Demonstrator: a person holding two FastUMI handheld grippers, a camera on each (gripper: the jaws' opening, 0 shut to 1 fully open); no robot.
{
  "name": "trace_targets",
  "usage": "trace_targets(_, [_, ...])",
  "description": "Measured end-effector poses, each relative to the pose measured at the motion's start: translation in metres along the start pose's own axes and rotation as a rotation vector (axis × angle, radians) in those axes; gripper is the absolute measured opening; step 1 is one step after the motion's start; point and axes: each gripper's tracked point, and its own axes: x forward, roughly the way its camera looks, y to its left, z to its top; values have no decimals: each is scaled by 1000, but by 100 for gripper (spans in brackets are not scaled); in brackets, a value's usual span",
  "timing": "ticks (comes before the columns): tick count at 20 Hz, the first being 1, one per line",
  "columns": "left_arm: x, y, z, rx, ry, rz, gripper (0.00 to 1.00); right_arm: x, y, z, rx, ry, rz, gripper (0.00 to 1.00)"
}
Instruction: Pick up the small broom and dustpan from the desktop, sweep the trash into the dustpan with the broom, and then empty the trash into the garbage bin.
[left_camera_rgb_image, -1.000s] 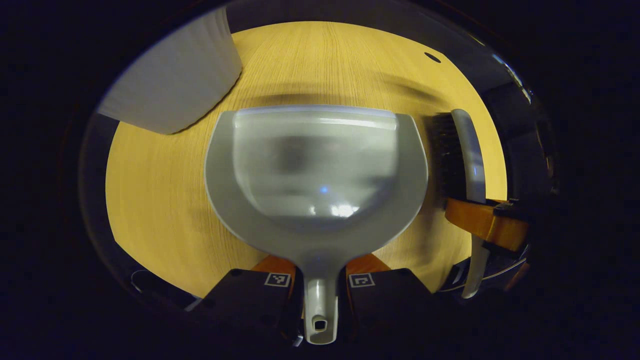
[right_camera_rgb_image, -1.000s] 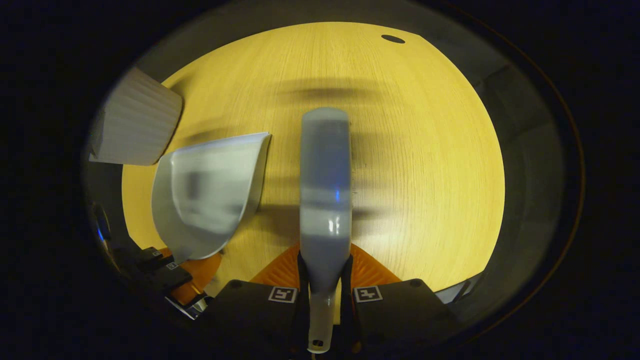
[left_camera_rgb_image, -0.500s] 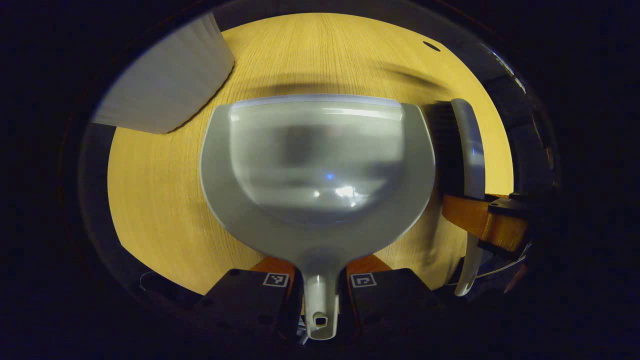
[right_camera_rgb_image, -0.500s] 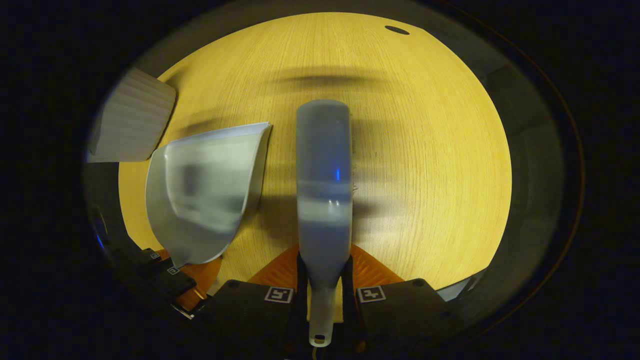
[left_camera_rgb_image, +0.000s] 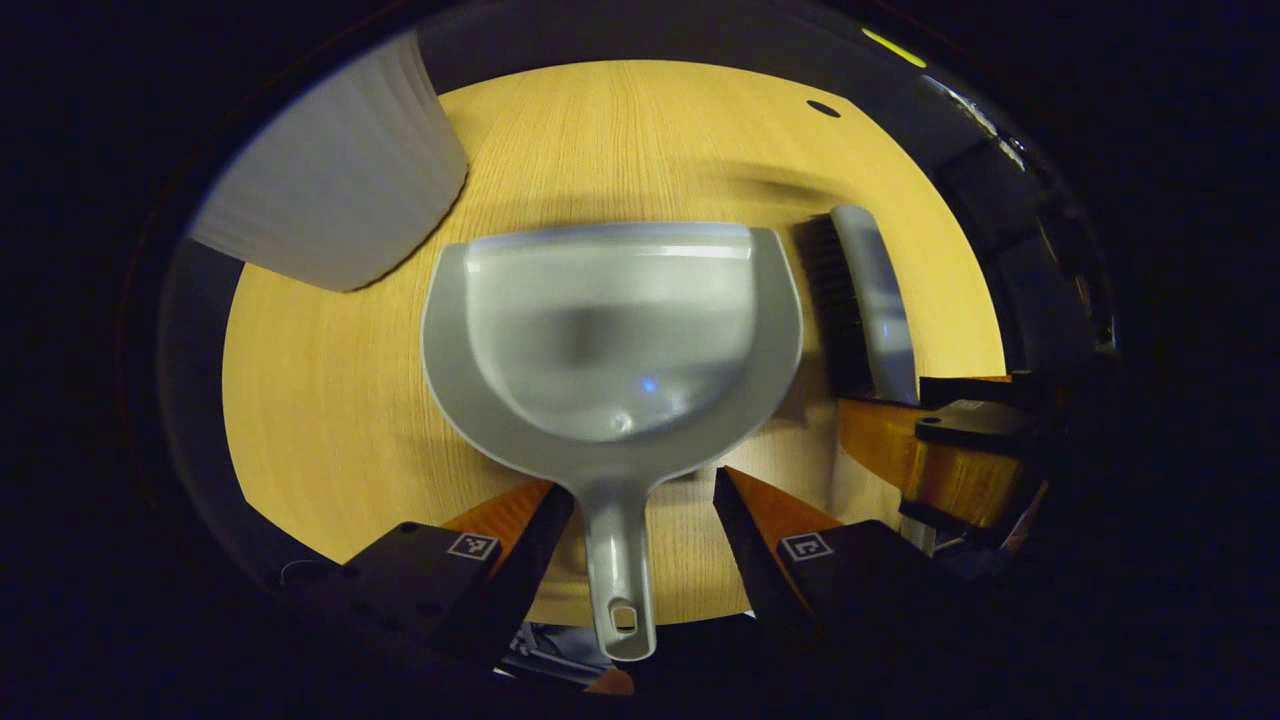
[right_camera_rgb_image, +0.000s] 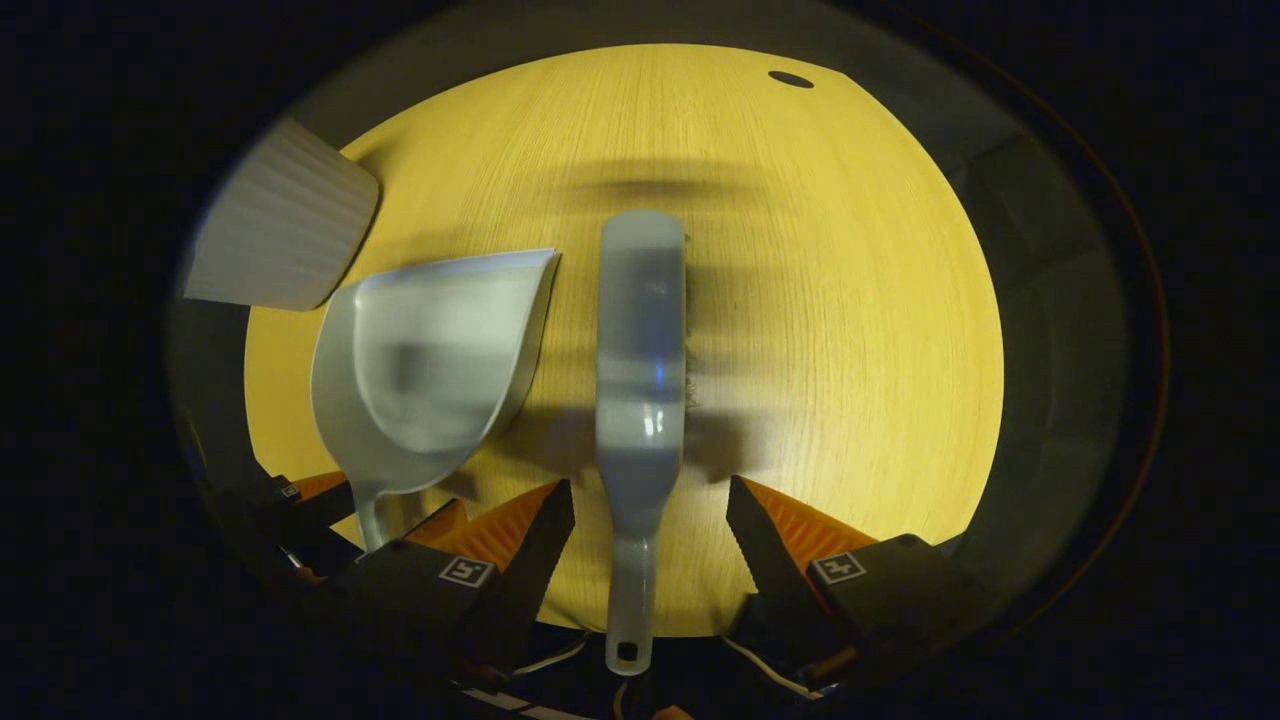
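The left gripper (left_camera_rgb_image: 632, 540) stands spread wide, its fingers apart from the dustpan (left_camera_rgb_image: 612, 340) handle between them. The pan lies flat on the desktop (left_camera_rgb_image: 330, 400), its mouth toward the far edge. The right gripper (right_camera_rgb_image: 650, 545) likewise gapes around the broom (right_camera_rgb_image: 640, 360) handle, touching nothing. Both tools lie side by side, apparently set down. The garbage bin (left_camera_rgb_image: 335, 190) sits at the far left corner.

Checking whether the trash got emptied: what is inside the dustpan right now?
The dustpan looks empty in the left gripper view: only blurry reflections on its glossy grey bowl, no trash visible. It lies on the wooden desktop, between the open left tongs. The desktop beneath it is covered.
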Motion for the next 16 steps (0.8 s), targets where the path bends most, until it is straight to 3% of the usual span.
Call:
trace_targets(3, [-29, -8, -1, 23, -105, -8, 85, -26, 4, 1, 1, -75, 26, 99])
trace_targets(6, [-73, -15, 8, 33, -292, -24, 85, -71, 15, 18, -56, -251, 63, 99])
trace_targets(10, [-152, -12, 21, 68, -625, 3, 85, -159, 19, 44, -130, -592, 69, 99])
trace_targets(13, [-184, -9, 11, 67, -869, 32, 84, -229, 22, 50, -155, -892, 63, 98])
trace_targets(16, [-185, -12, -7, 44, -1078, 14, 84, -286, 20, 41, -145, -1170, 47, 98])
